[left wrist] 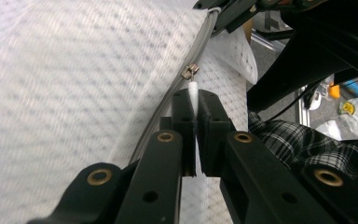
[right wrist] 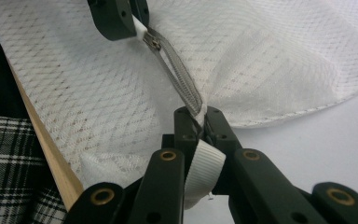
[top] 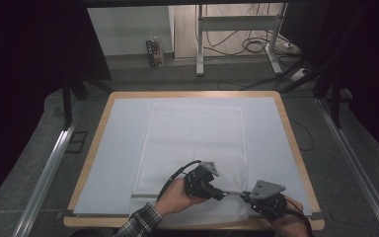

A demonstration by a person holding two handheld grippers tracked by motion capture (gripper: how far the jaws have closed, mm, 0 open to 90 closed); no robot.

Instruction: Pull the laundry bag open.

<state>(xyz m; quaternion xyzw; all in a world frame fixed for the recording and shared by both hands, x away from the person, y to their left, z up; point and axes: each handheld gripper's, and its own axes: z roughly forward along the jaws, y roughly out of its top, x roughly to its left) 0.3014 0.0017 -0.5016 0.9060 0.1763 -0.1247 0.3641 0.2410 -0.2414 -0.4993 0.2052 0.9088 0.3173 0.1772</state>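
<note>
Now, one white mesh bag (top: 195, 143) is lying flat down the middle of the counter (top: 276, 143), and its near end is bunching up at the front edge. Two tools are working it. The left tool (left wrist: 194, 100) is pinching shut on the single white zipper pull tab (left wrist: 193, 88), just behind the one metal slider (left wrist: 190, 71). The right tool (right wrist: 199, 116) is clamping tight on the end of the grey zipper (right wrist: 177, 74), with one white ribbed ribbon (right wrist: 203, 168) sticking out between its jaws. Both tools are sitting close together near the front right edge, the zipper stretching taut between them. Wide bare counter is lying open left, right and beyond the bag.
</note>
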